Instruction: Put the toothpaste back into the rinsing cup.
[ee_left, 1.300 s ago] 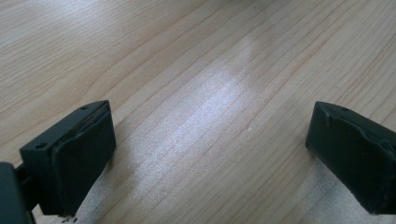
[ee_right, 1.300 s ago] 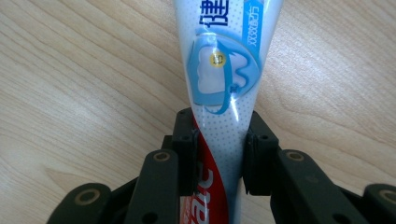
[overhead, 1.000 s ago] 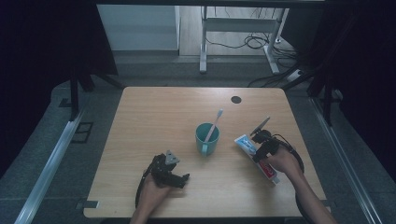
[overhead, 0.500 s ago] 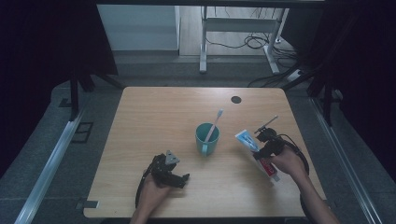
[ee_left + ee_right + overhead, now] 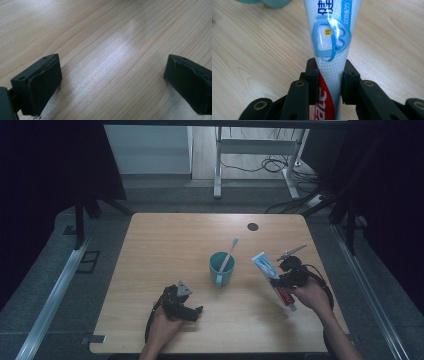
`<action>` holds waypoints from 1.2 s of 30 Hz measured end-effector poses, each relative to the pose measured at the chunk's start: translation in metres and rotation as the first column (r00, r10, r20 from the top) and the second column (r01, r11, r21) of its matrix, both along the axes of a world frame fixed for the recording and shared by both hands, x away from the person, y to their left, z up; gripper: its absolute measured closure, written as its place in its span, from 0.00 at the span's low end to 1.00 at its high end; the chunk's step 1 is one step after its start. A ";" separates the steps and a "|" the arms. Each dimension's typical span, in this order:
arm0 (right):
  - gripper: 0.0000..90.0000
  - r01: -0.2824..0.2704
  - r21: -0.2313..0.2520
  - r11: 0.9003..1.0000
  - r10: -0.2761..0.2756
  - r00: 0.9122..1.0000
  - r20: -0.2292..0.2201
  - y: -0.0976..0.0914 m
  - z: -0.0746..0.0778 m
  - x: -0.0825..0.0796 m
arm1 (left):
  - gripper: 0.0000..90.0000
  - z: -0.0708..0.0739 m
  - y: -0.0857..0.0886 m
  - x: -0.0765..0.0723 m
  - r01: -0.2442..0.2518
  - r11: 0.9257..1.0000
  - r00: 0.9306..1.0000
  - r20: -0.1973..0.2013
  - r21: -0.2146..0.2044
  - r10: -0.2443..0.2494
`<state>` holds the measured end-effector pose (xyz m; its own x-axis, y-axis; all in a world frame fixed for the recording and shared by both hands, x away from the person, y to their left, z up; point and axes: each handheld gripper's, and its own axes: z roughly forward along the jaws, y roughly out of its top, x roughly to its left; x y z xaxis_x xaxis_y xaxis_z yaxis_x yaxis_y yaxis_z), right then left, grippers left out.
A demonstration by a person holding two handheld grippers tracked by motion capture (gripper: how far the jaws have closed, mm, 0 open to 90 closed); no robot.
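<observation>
The right gripper (image 5: pixel 278 281) is holding a toothpaste tube (image 5: pixel 272 277) near the counter's (image 5: pixel 165 240) right edge, its fingers (image 5: pixel 313 82) pressing on the tube's two sides about midway along its length. The tube is sitting raised off the wood at its flat crimped end, which is pointing up and toward the counter's far edge and slightly toward the teal cup (image 5: pixel 221 268); the red lower part with the cap end is running back under the hand toward the near right corner. So the long axis is lying on a diagonal from near right to far left, tilted upward at the crimp.

In the right gripper view the tube (image 5: pixel 332 42) is widening away from the fingers, so the grip is sitting on a tapered, soft body. That is the main risk as I judge it: the tube could be sliding along the taper or swivelling between the pads if the hand is tipping quickly, and a harder squeeze could be denting it or pushing paste toward the cap.

The cup is standing just beside the crimped end, with a toothbrush (image 5: pixel 229 254) leaning out of it toward the far right; a swing of the tube leftward could be knocking the brush or tipping the cup.

The left gripper (image 5: pixel 186 309) is resting near the counter's near edge, its fingers (image 5: pixel 40 82) spread wide over bare wood and holding nothing.
</observation>
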<state>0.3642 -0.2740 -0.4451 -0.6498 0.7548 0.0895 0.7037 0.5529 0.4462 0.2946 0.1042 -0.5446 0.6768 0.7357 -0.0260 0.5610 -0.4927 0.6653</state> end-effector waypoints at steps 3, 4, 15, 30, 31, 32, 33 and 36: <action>0.79 -0.004 0.022 1.000 0.003 1.000 0.031 -0.001 0.004 -0.002 | 0.02 0.000 0.000 0.000 0.000 1.000 1.000 0.000 0.000 0.000; 0.79 -0.003 0.025 1.000 0.002 0.999 0.036 -0.001 0.004 -0.002 | 0.02 0.000 0.000 0.000 0.000 1.000 1.000 0.000 0.000 0.000; 0.79 -0.020 0.095 0.995 0.007 0.991 0.133 0.003 0.016 -0.010 | 0.02 0.000 0.000 0.000 0.002 1.000 1.000 0.003 0.001 -0.002; 0.79 -0.078 0.189 0.979 0.024 0.962 0.271 0.015 0.025 -0.019 | 0.02 0.000 0.000 0.000 0.003 1.000 1.000 0.002 0.004 -0.003; 0.79 -0.081 0.193 0.978 0.024 0.960 0.278 0.016 0.025 -0.019 | 0.02 0.000 0.000 0.000 0.003 1.000 1.000 0.002 0.004 -0.003; 0.79 -0.086 0.200 0.976 0.026 0.958 0.285 0.017 0.025 -0.019 | 0.02 0.000 0.000 0.000 0.002 1.000 1.000 0.002 0.002 -0.002; 0.79 -0.089 0.205 0.975 0.026 0.957 0.289 0.018 0.026 -0.020 | 0.02 0.000 0.000 0.000 0.002 1.000 1.000 0.002 0.002 -0.002; 0.79 -0.098 0.224 0.970 0.026 0.952 0.304 0.021 0.028 -0.020 | 0.02 0.000 0.000 0.000 0.003 1.000 1.000 0.002 0.003 -0.003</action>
<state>0.3439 -0.2528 -0.4174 -0.7186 0.6932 0.0545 0.4868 0.4455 0.7513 0.2949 0.1044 -0.5445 0.6787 0.7340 -0.0226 0.5583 -0.4958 0.6652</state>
